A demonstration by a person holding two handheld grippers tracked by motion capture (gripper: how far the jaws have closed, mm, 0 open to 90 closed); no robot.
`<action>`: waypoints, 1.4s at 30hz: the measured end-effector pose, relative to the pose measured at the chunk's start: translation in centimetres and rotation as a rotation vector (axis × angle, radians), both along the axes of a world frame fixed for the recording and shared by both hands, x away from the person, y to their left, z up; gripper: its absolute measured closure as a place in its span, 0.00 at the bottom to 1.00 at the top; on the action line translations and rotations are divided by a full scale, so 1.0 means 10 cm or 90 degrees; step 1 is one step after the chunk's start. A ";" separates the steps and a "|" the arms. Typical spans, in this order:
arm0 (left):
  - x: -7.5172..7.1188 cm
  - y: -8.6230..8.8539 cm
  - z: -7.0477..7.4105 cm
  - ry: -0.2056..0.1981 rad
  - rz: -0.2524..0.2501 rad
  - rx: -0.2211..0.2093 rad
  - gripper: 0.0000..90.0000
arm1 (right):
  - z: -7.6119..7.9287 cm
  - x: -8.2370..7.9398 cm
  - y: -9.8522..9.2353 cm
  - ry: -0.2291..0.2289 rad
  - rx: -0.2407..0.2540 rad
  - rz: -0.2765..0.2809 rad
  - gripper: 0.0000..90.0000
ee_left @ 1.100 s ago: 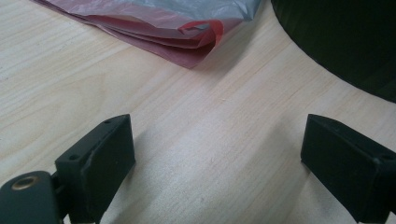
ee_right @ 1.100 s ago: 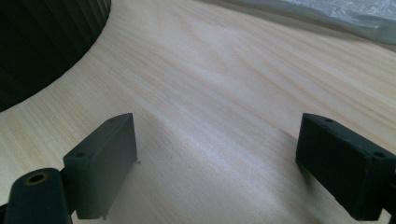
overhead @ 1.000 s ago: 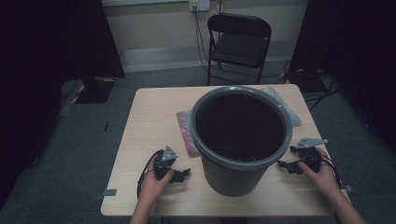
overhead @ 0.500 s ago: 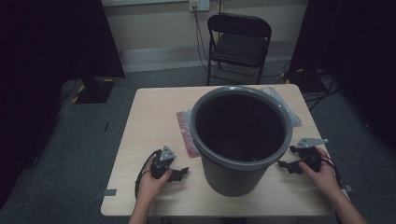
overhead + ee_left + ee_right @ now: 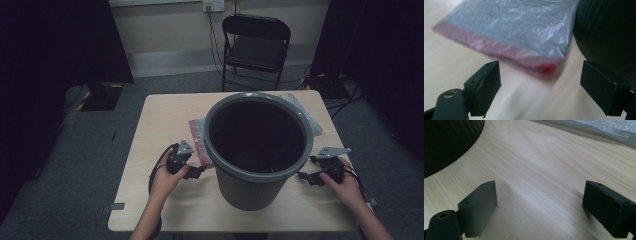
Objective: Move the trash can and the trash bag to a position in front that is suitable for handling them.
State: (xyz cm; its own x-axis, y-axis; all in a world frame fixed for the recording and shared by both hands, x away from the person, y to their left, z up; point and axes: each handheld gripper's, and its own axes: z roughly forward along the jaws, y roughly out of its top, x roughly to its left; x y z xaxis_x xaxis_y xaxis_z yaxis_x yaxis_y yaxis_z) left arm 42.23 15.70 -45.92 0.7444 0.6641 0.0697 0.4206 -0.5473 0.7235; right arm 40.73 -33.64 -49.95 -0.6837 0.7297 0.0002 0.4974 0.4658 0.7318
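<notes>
The bin (image 5: 256, 150) stands mid-frame in the high view, blocking the straight way between the left gripper (image 5: 196, 172) and right gripper (image 5: 306, 176). Bare table (image 5: 165, 110) lies open at upper left. A folded bag (image 5: 519, 32) lies probably touching the bin's left side.

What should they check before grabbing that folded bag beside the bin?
1. Left gripper jaws open: ok, nothing between them.
2. Bag ahead of the left gripper: ok, its red folded edge faces the jaws.
3. Bag free of the bin: cannot tell; they lie close together.
4. Right gripper open and empty: ok, over bare table.
5. Bin upright: ok.
</notes>
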 end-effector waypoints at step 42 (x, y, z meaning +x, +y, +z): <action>0.26 0.12 -0.31 0.079 0.046 0.002 0.18 | 0.00 -0.01 0.00 -0.001 0.000 -0.001 0.13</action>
State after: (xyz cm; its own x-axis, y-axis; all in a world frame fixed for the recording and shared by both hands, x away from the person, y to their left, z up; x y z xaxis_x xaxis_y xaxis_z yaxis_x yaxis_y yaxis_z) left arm 44.84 16.93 -49.01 0.6977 0.7162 -0.0181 0.5451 -0.5142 0.6622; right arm 40.61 -33.68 -49.96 -0.6820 0.7313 -0.0013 0.4972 0.4650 0.7326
